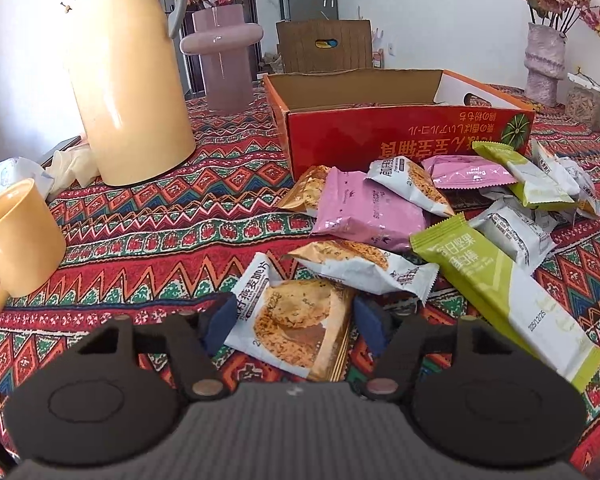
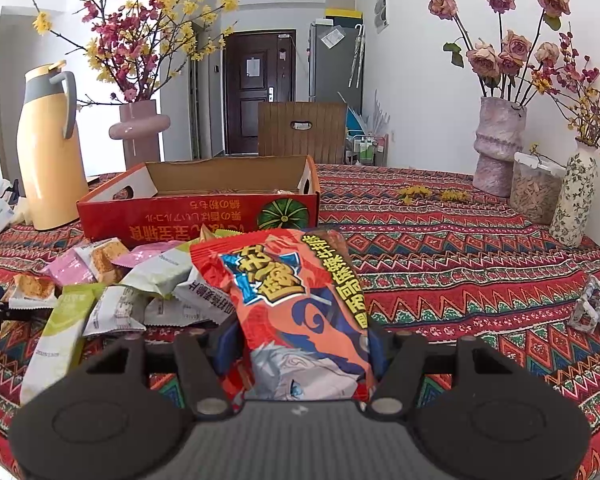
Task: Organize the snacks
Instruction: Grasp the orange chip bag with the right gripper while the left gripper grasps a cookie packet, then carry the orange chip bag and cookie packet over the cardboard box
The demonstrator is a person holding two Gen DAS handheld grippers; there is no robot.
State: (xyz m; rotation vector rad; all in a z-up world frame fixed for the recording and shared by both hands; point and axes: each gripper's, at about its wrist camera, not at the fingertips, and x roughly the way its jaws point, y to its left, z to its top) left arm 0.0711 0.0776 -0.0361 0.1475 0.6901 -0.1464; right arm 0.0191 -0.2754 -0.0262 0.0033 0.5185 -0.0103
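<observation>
Snacks lie heaped on the patterned tabletop [image 1: 148, 216] in the left wrist view, just before the near wall of an open red box [image 1: 408, 136]. The left hand-held gripper [image 1: 292, 320] has its blue pads on either side of an oat-crisp packet [image 1: 296, 328] at the near edge of the heap; whether the pads press on the wrapper or only flank it cannot be told. Beyond it lie a second crisp packet [image 1: 364, 266], a pink packet [image 1: 364, 208] and a long green bar [image 1: 496, 300], with grey and white packets farther right. A yellow flask [image 1: 128, 80] stands toward the far left, a yellow mug [image 1: 16, 240] at the left edge nearer the camera, and a pink vase [image 1: 224, 60] behind the flask. In the right wrist view, the right hand-held gripper [image 2: 296, 356] is clamped on a red snack bag [image 2: 296, 308], its pads pressed into the bag's lower sides so that the bag stands up toward the box [image 2: 196, 208]. The heap [image 2: 112, 288] lies left of the bag, and the box behind looks nearly empty. Along the far right edge stand a mottled vase [image 2: 498, 144] of roses, a clear tub [image 2: 536, 188] and a patterned bottle vase [image 2: 574, 196].
</observation>
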